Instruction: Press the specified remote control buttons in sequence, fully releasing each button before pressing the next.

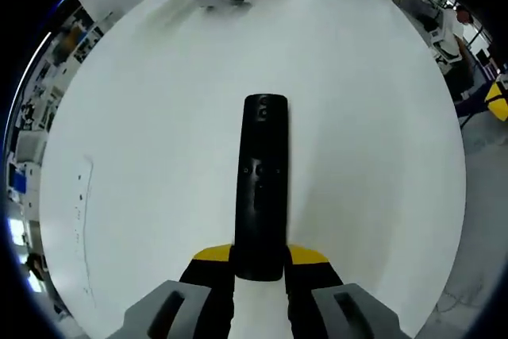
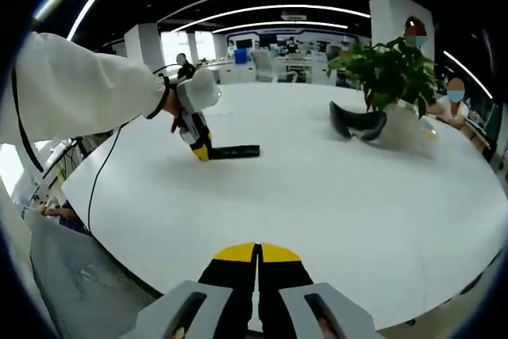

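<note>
remote (image 1: 261,188) on table (image 1: 143,117); plant (image 2: 389,69) behind

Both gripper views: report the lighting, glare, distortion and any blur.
Left gripper view: fisheye bends the round white table into a dome; even, soft light, almost no shadow; the slim black remote control is sharp, its buttons dim and hard to read. Right gripper view: curved ceiling light strips, window glare at left, a soft shadow under the green potted plant, background faintly blurred.

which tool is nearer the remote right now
Left. The left tool is clamped on the near end of the remote. The right tool sits closed at the table edge, well away from the remote.
</note>
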Demonstrator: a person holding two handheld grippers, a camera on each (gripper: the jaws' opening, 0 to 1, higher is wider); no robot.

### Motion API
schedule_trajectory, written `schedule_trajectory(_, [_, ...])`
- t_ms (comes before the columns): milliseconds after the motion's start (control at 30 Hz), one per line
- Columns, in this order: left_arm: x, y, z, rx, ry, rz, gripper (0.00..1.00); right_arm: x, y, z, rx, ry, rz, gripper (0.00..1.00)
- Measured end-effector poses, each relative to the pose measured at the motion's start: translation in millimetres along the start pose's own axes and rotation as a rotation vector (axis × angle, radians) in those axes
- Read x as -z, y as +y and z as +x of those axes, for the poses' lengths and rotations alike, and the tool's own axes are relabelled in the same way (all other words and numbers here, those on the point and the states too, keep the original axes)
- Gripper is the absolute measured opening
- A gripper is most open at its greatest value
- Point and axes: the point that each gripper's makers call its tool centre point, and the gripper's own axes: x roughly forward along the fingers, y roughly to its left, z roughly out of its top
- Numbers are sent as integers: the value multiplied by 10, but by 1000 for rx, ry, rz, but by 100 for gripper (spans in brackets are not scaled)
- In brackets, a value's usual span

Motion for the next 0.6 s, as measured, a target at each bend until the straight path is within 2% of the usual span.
schedule_trajectory(600, [100,-453,-40,3,-2,10,23,-6,52,8,-16,-1,-35,0])
